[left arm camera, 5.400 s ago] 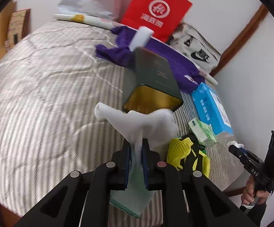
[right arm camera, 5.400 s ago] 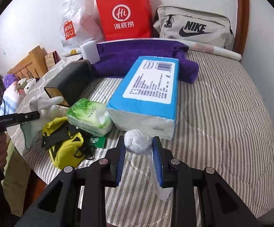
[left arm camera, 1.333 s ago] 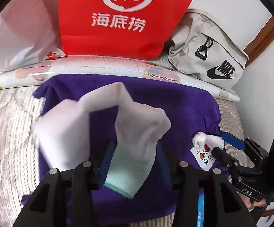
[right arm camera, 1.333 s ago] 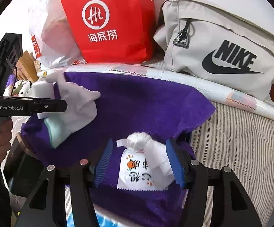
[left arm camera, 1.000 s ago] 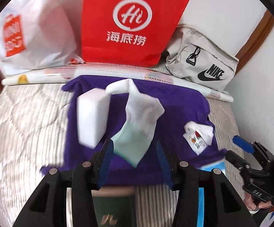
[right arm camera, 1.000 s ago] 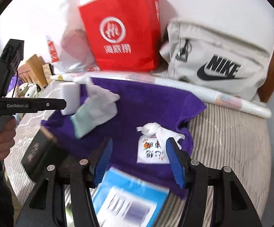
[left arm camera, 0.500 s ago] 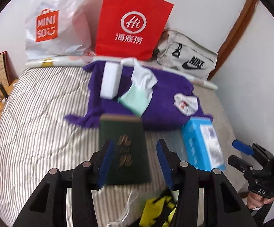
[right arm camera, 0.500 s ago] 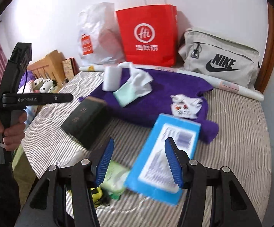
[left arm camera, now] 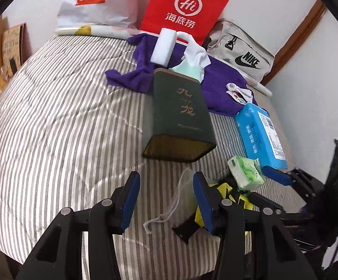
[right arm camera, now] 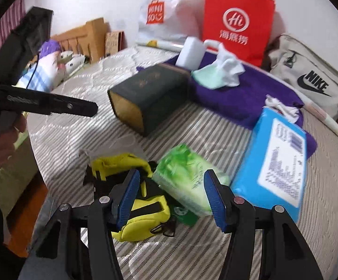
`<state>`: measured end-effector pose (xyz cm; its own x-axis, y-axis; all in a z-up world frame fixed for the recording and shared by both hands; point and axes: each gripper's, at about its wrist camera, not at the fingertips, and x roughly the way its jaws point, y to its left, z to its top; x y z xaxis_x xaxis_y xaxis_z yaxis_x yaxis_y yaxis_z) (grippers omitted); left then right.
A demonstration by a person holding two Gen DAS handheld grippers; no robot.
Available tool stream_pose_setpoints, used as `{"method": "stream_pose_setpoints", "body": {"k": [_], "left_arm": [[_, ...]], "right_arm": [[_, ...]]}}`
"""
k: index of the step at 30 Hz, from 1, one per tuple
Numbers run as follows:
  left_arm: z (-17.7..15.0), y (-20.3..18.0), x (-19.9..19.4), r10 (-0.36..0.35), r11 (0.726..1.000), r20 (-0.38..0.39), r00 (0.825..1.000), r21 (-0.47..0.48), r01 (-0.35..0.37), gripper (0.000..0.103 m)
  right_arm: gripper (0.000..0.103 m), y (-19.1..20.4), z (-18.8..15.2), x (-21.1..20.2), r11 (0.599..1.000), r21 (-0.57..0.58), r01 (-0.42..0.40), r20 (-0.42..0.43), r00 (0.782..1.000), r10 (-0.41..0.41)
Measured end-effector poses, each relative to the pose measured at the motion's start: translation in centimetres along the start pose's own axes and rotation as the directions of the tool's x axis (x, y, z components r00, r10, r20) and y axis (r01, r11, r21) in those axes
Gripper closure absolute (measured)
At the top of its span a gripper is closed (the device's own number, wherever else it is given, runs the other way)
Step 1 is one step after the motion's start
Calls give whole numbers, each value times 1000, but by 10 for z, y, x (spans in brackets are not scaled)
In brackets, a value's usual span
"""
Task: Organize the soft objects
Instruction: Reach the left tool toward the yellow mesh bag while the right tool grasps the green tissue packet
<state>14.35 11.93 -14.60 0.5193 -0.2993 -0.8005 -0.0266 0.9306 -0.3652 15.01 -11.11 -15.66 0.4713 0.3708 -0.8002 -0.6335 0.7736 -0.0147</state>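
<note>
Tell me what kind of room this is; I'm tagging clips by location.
Most likely a bedroom: a striped bed fills the view, with a wooden headboard and a pillow at one end.

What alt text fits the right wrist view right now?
The open, empty right gripper hovers over a green tissue pack and yellow pouch on the striped bed. Behind lie a dark box, a blue tissue pack and a white sock on purple cloth.
</note>
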Motion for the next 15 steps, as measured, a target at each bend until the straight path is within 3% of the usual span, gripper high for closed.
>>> {"method": "stream_pose_setpoints", "body": {"k": [3, 8, 15], "left_arm": [[-2, 3, 6, -19, 1000, -4, 1000, -18, 19, 55], [-3, -2, 19, -37, 999, -26, 999, 9, 37, 55], [-3, 0, 27, -54, 998, -40, 998, 12, 55, 55]], "right_arm": [[39, -2, -1, 12, 1000, 21, 13, -12, 1000, -13], [38, -4, -7, 29, 999, -2, 49, -58, 997, -49], [40, -5, -5, 35, 999, -6, 46, -48, 998, -46]]}}
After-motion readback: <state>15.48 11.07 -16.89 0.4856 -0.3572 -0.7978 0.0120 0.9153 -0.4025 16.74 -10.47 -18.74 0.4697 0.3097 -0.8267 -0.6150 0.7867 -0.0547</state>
